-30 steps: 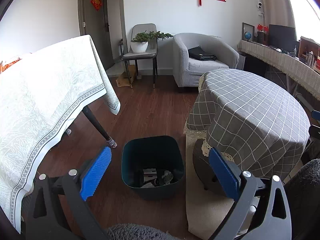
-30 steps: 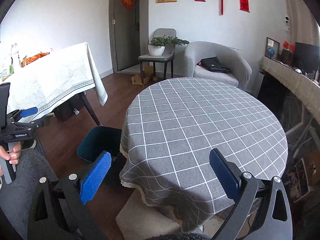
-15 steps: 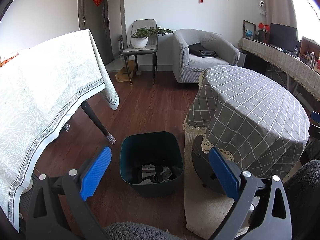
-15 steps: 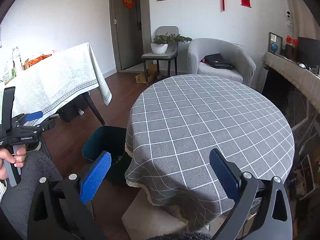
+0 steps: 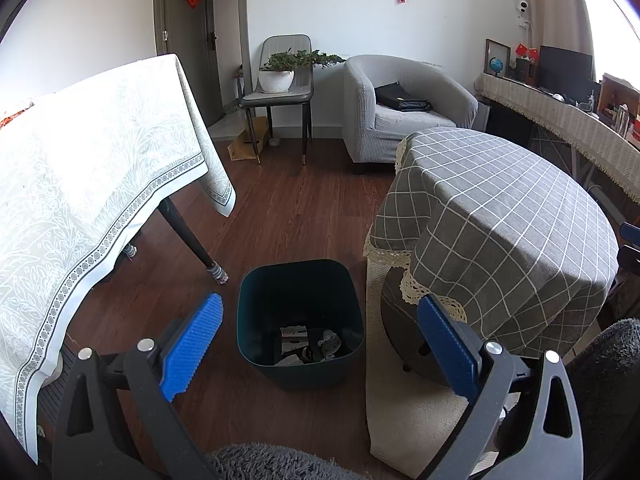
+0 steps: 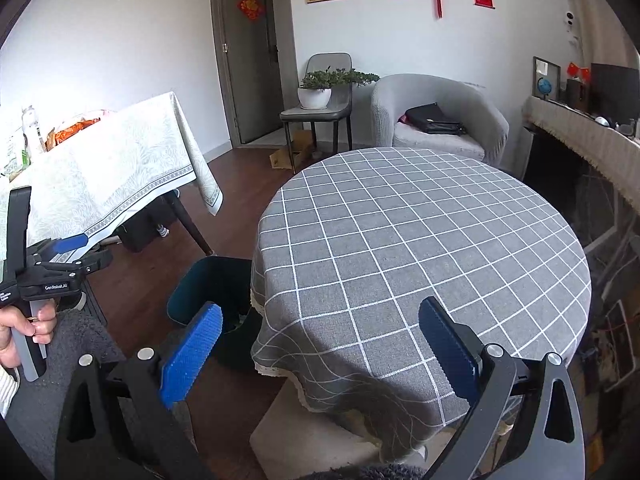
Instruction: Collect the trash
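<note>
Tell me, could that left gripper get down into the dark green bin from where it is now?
Probably yes. The left gripper is open, holds nothing and points down over the bin, whose top is uncovered, with only some scraps at the bottom. The round table stands beside it, not over it.

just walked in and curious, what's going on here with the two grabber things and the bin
A person holds a two-finger gripper in each hand and is collecting trash. Both the left gripper and the right gripper are open and hold nothing. The left one hangs above a dark teal bin on the wood floor beside the round table; a few scraps of trash already lie in its bottom. The right one points over the table's grey checked cloth, which shows nothing on it.
</note>
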